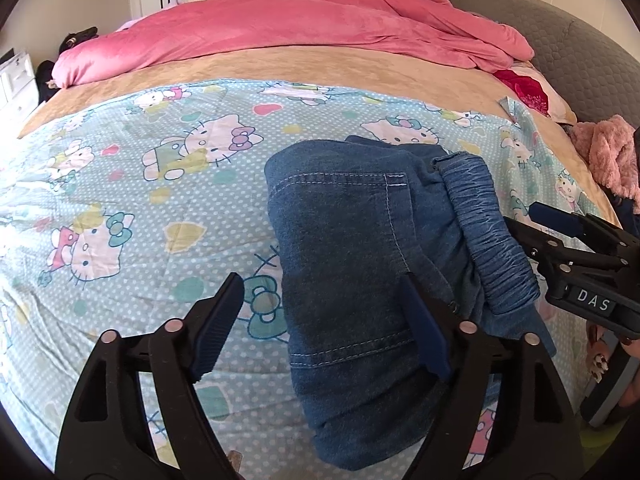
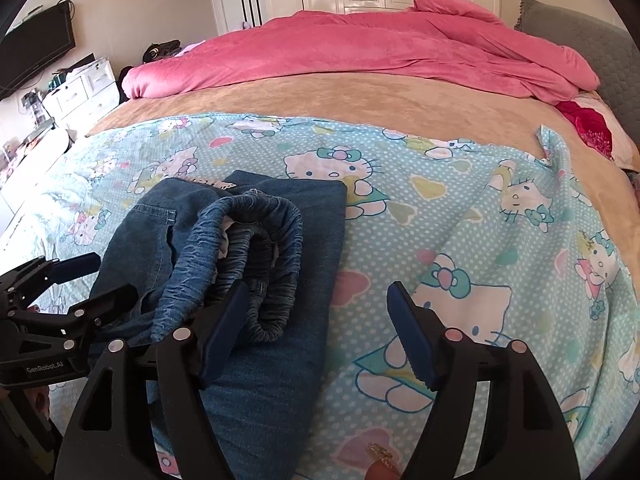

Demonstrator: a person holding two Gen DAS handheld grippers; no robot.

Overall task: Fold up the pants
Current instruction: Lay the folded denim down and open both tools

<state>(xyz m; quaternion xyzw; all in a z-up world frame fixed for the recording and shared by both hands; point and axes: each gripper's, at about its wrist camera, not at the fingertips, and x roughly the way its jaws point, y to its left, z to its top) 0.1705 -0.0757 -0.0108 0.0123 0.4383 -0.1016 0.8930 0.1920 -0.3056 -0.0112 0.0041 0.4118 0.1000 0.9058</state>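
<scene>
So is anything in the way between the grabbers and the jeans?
Nothing visible. The folded jeans lie bare on the cartoon-cat sheet. Both the left gripper and the right gripper are open, right at the denim.

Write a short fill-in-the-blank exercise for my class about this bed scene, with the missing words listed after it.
1. The folded jeans lie on a light blue sheet printed with cartoon ____.
2. The heaped blanket at the far side of the bed is ____ in colour.
3. Both the left gripper and the right gripper have their jaws ____.
4. The gathered waistband lies on ____ of the jeans.

Missing words: cats; pink; open; top
</scene>
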